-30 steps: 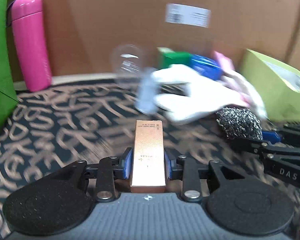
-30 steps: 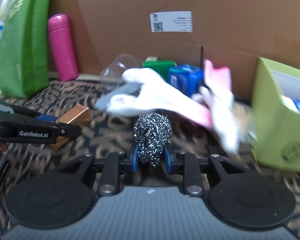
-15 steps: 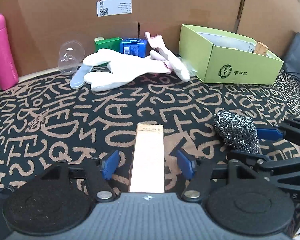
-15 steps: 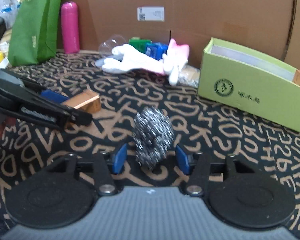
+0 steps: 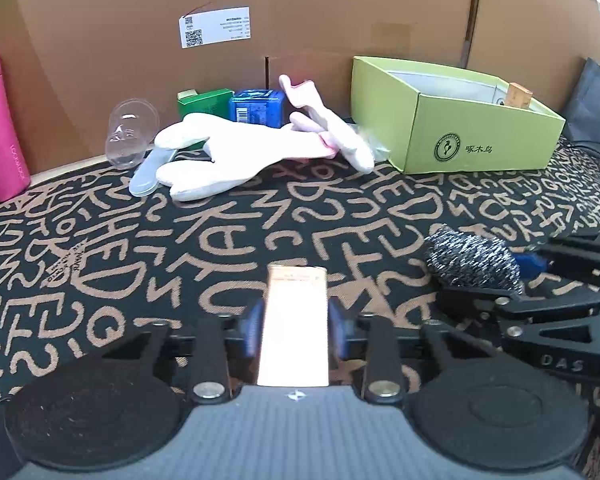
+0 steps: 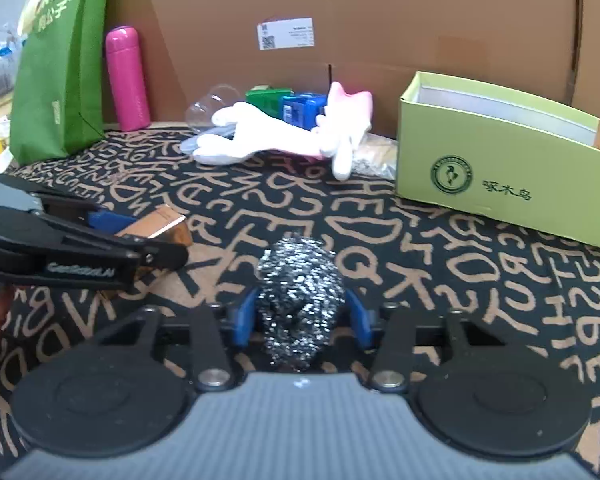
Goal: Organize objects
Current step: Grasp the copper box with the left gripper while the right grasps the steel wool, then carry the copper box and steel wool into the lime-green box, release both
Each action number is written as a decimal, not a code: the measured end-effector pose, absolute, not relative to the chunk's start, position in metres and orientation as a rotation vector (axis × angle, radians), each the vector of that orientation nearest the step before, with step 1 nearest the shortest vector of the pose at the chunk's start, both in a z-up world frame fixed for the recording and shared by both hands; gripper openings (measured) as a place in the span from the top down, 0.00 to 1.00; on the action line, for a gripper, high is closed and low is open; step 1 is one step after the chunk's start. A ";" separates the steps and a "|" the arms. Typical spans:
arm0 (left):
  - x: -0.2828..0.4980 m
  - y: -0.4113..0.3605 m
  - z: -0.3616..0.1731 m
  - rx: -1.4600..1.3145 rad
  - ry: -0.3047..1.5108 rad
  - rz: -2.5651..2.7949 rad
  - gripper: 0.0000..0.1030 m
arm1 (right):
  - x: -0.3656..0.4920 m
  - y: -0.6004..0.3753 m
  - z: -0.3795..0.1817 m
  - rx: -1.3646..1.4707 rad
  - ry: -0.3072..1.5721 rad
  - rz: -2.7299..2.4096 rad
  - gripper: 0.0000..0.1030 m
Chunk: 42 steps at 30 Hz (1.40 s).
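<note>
My left gripper has its blue pads against both sides of a copper-coloured box, which lies on the patterned mat. My right gripper has its blue pads close around a steel wool scrubber on the mat, with narrow gaps at its sides. The scrubber also shows in the left wrist view, to the right of the box. The box also shows in the right wrist view, left of the scrubber, behind the left gripper's finger.
A light green open box stands at the back right. White and pink gloves, a clear cup, a green carton and a blue carton lie against the cardboard wall. A pink bottle and green bag stand at the left.
Both grippers set their objects down and opened about half a second ago. Now both sets of jaws have narrowed again, the left one onto the copper box, the right one around the scrubber.
</note>
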<state>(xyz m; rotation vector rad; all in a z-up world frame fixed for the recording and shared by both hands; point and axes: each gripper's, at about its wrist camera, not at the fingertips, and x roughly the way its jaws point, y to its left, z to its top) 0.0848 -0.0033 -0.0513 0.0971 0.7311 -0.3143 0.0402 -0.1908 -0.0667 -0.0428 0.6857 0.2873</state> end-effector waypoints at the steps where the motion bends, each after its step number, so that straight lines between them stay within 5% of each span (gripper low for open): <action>1: 0.086 -0.004 -0.051 0.092 0.735 -0.322 0.68 | 0.041 -0.191 -0.066 -0.042 0.685 0.287 0.62; 27: 0.161 -0.124 0.062 0.086 0.514 -0.553 0.68 | 0.070 -0.313 0.033 0.001 0.320 0.002 0.62; 36: 0.241 -0.185 0.040 0.099 0.581 -0.565 0.68 | 0.157 -0.362 0.007 0.065 0.398 -0.041 0.62; 37: 0.249 -0.189 0.036 0.089 0.574 -0.570 0.66 | 0.167 -0.368 0.001 0.054 0.411 -0.068 0.58; 40: 0.263 -0.193 0.028 0.057 0.555 -0.523 0.22 | 0.188 -0.380 -0.016 0.012 0.432 -0.170 0.31; 42: 0.266 -0.187 0.027 0.017 0.530 -0.532 0.22 | 0.189 -0.386 -0.019 0.013 0.423 -0.198 0.27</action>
